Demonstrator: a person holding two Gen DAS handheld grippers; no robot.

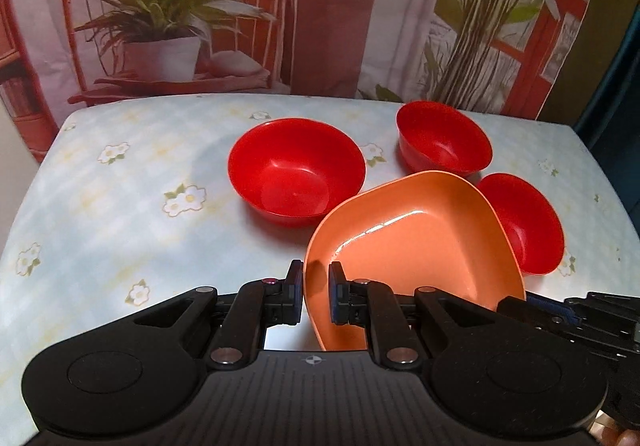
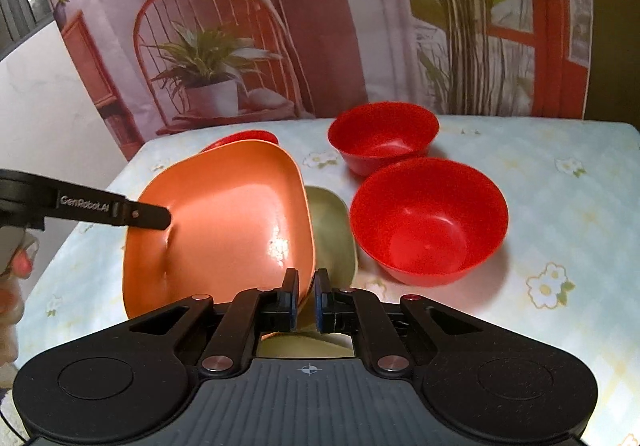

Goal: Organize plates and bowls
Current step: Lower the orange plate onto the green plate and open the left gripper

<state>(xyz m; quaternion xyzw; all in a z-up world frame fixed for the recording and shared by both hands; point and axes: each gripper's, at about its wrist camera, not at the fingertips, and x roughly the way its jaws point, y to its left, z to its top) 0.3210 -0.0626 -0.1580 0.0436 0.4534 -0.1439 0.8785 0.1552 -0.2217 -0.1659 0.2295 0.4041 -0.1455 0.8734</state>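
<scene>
An orange square plate (image 1: 416, 242) is held tilted above the table; it also shows in the right wrist view (image 2: 232, 214). My left gripper (image 1: 315, 286) is shut on its near left rim. My right gripper (image 2: 306, 292) is shut on its right edge. An olive green plate (image 2: 332, 234) lies under the orange one. Three red bowls stand on the table: a large one (image 1: 296, 170), a small one at the back (image 1: 444, 138) and one at the right (image 1: 524, 222), partly hidden by the orange plate.
The table (image 1: 120, 198) has a pale floral cloth. A printed backdrop (image 1: 320, 6) with a chair and plants hangs right behind its far edge. The right gripper's body (image 1: 580, 322) enters the left view at the lower right.
</scene>
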